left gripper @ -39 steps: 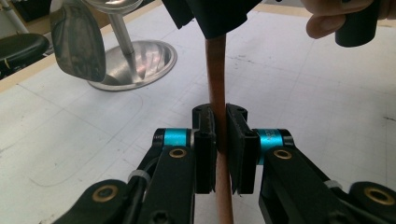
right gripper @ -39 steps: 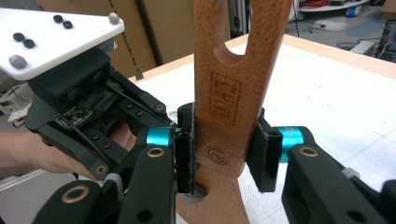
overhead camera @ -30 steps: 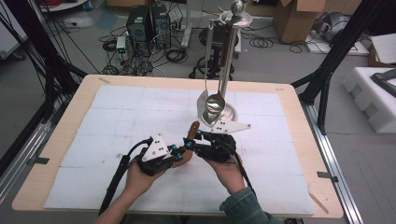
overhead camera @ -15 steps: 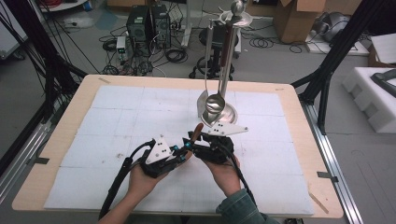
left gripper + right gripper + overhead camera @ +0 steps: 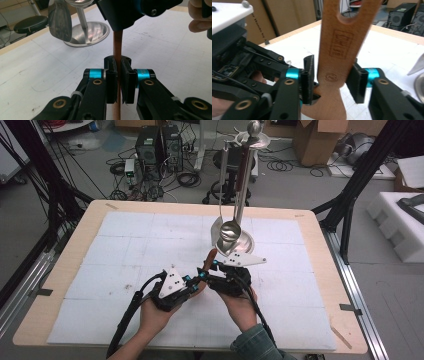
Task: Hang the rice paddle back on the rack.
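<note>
The 2 grippers meet over the near middle of the table (image 5: 90, 245), sharing a wooden utensil (image 5: 337, 50) — likely a handover before hanging it on the steel rack (image 5: 240, 195). To do it well, keep one grip firm until the other has truly taken the weight, and hold the handle upright. The left gripper (image 5: 119, 80) has its jaws pinched shut on the thin edge of the wood. The right gripper (image 5: 334, 85) stands partly open across the flat face — its pads sit close beside the edges, and whether they press I cannot tell.
</note>
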Demonstrator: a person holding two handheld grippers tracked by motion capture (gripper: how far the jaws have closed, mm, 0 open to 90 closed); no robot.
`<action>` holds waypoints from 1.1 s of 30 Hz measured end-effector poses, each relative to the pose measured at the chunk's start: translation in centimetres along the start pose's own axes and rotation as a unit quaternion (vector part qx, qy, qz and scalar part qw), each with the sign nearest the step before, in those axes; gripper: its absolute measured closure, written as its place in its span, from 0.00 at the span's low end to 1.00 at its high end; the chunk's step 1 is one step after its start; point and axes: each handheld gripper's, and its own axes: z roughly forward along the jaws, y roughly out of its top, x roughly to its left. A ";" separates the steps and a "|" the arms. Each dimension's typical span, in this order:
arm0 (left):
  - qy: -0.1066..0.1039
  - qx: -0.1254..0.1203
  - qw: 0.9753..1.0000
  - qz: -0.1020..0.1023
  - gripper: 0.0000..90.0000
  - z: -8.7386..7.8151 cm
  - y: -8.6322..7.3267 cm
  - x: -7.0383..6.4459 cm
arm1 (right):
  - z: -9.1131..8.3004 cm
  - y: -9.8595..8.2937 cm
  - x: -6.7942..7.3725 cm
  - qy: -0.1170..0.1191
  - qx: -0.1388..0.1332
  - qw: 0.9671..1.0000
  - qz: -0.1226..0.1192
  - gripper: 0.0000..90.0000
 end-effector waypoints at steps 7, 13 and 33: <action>-0.022 0.000 1.000 -0.009 0.86 -0.1 -0.1 0.3 | 0.0 0.1 -0.1 0.003 0.000 1.000 -0.003 0.73; -0.016 -0.002 1.000 -0.010 0.89 -0.2 -0.2 0.3 | 0.1 0.1 -0.1 0.002 -0.001 1.000 -0.008 0.73; -0.043 -0.006 0.999 -0.009 0.71 -1.0 -0.3 1.1 | -1.1 0.4 -1.2 0.030 0.008 0.999 -0.036 0.74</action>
